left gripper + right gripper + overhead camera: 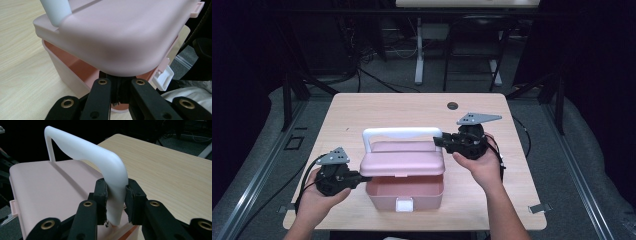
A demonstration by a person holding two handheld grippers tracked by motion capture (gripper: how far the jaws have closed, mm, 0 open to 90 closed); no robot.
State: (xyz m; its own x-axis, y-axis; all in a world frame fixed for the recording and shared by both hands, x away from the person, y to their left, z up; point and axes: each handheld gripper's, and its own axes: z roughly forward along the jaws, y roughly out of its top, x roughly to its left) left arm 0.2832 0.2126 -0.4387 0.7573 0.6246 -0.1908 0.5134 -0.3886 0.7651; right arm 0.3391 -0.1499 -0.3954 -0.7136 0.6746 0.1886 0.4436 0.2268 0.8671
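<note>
Our right gripper (116,201) clamps the white handle (100,157); our left gripper (117,87), jaws together, props the pink lid (120,35), which could slip shut.

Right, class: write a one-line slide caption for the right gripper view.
Right gripper clamps the white handle of the pink box's lid.
</note>
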